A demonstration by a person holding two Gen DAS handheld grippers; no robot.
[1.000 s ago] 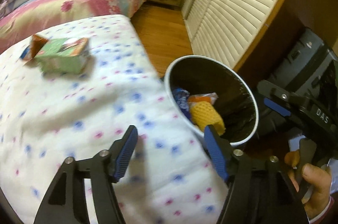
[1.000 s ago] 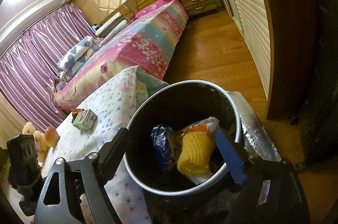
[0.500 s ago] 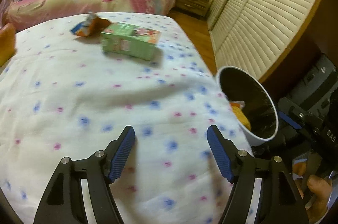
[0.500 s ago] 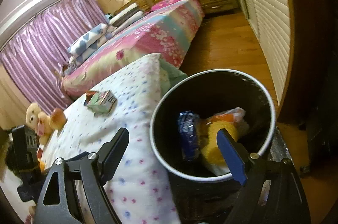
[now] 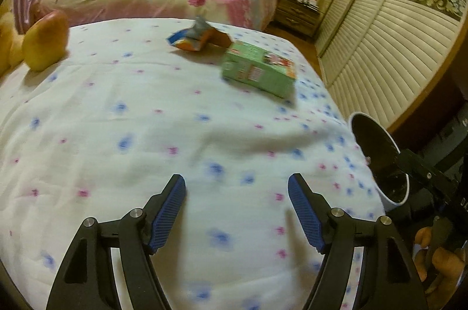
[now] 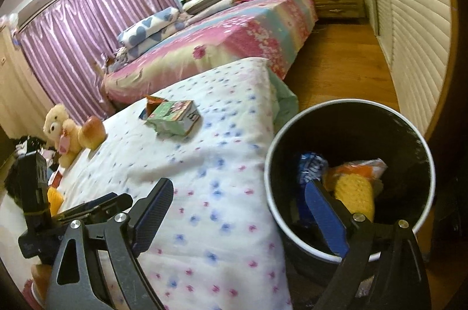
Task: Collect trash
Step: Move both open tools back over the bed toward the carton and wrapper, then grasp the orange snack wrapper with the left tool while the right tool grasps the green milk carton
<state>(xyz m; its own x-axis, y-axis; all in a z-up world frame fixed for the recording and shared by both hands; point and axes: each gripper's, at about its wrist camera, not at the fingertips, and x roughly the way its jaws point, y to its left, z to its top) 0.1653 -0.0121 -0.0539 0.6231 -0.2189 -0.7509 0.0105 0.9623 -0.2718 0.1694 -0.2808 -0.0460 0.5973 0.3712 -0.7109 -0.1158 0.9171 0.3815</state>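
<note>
A green carton (image 5: 259, 73) (image 6: 172, 116) and an orange-blue snack wrapper (image 5: 193, 39) (image 6: 150, 103) lie together on the far part of the white dotted bedspread (image 5: 146, 119). My left gripper (image 5: 236, 178) hovers open over bare bedspread, well short of them, with nothing between its blue pads. My right gripper (image 6: 238, 183) straddles the gap between the bed edge and the black white-rimmed trash bin (image 6: 351, 102) (image 5: 377, 152). Its jaws are opening and hold nothing. Inside the bin lie a yellow foam net (image 6: 355, 193), a blue wrapper (image 6: 311, 166) and an orange packet (image 6: 362, 168).
A teddy bear (image 6: 63, 131) sits at the bedspread's left edge. A pink floral bed (image 6: 234, 32) stands beyond, with a nightstand (image 6: 336, 5) at its head. Slatted wardrobe doors (image 5: 380, 46) line the right side along a strip of wooden floor (image 6: 336, 61).
The left gripper has swung from the bin toward the bed, bringing the carton and wrapper toward centre. The right gripper has drifted left; the bin sits further right and its jaws stand wider.
</note>
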